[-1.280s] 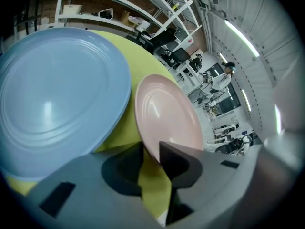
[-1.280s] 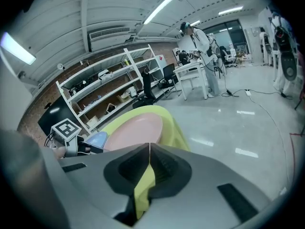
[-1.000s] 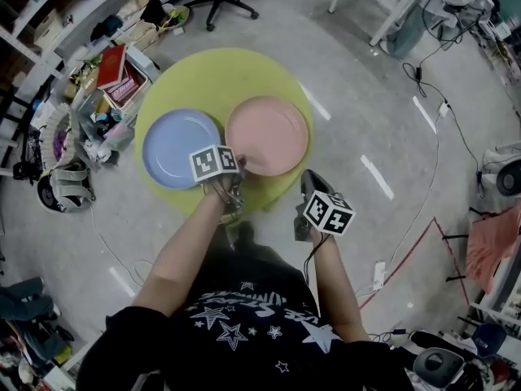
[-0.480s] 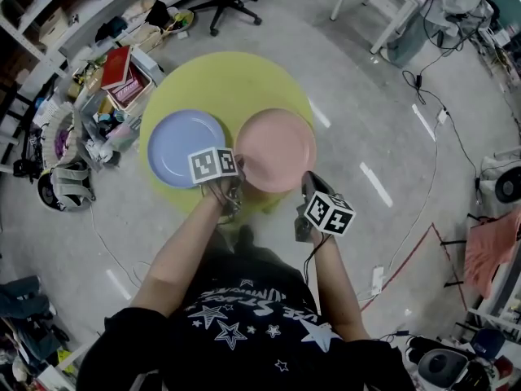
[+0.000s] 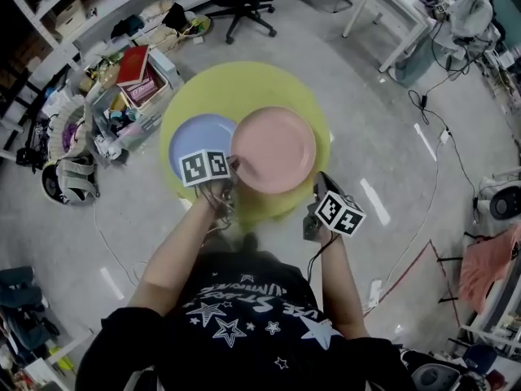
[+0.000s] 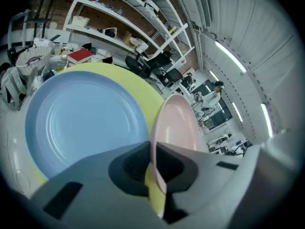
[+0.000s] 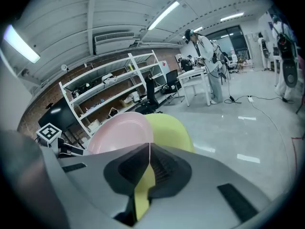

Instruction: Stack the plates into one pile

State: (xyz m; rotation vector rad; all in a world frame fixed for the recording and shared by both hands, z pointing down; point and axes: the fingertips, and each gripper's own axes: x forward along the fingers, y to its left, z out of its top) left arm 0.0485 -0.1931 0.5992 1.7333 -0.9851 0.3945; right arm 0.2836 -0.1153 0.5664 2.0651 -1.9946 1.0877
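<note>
The blue plate is lying flat on the round yellow table, just ahead and to the left of the left gripper. Its right edge is sitting under the pink plate, an overlap only the head view is showing.

The left gripper view is offering what the head view cannot. The jaws have just been closing and are pinching the near rim of the pink plate, with only that thin rim keeping them apart. The plate is tilting up off the table, its gripped edge raised. The blue plate is spreading out to the left of the gripper.

Further right, the right gripper is hovering near the table's rim, to the right of the pink plate's gripped edge and touching nothing. The right gripper view is showing its jaws pressed together and empty. From there the pink plate is sitting ahead to the left and the yellow table straight ahead. A person in white is standing far beyond on the right.
</note>
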